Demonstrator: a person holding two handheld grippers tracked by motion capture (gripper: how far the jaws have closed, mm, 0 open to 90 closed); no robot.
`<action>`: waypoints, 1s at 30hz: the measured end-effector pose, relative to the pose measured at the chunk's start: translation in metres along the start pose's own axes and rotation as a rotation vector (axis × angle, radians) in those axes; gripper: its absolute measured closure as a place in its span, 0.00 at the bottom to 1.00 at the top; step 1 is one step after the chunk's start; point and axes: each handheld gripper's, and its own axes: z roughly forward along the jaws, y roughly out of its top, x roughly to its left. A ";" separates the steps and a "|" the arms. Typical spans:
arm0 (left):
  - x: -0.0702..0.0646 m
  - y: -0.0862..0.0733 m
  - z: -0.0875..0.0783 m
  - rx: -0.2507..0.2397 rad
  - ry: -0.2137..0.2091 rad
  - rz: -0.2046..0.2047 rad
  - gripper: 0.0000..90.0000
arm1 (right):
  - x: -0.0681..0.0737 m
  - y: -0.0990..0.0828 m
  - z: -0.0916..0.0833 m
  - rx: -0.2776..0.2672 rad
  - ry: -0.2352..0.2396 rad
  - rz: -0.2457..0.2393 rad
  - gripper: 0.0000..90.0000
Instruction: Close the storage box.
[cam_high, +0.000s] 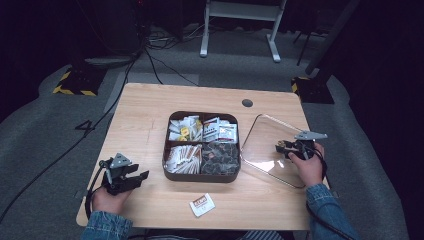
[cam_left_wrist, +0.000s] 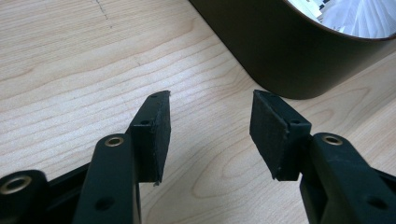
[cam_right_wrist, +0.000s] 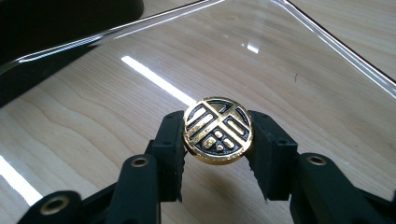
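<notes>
One round gold-and-black knob (cam_right_wrist: 218, 129) sat clenched between the jaws of the right gripper (cam_right_wrist: 218, 140), a little below the centre of the right gripper view, its patterned face turned toward the camera. The knob belonged to a clear lid (cam_right_wrist: 140, 70) that lay over the wooden counter (cam_right_wrist: 350, 28), the wood grain showing through it. In the high view the lid (cam_high: 265, 145) lay at the right of the frame, just beside a dark brown box (cam_high: 172, 175), and the right gripper (cam_high: 287, 148) reached over the lid's right part from the person's right hand (cam_high: 307, 167).

The box stood at the middle of the counter (cam_high: 145, 110), split into four compartments holding small packets and sachets. A single white packet with a red label (cam_high: 202, 204) lay on the counter below the box, near the lower edge.

The left gripper (cam_high: 142, 176) rested at the lower left of the high view, held in the left hand (cam_high: 110, 197). In the left gripper view its jaws stood apart with nothing between them, the left gripper (cam_left_wrist: 210, 126) low over bare wood, and the box's dark wall (cam_left_wrist: 280, 51) curved across the upper right.
</notes>
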 end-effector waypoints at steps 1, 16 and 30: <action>0.000 0.000 0.000 -0.004 0.005 0.004 0.54 | 0.000 0.001 -0.002 -0.004 0.001 0.003 0.65; -0.002 -0.003 -0.005 -0.024 0.009 0.011 0.54 | 0.002 0.019 -0.032 -0.077 0.022 -0.009 0.65; -0.006 -0.009 -0.009 -0.017 0.011 0.025 0.54 | 0.029 0.056 -0.033 -0.059 0.082 -0.074 0.65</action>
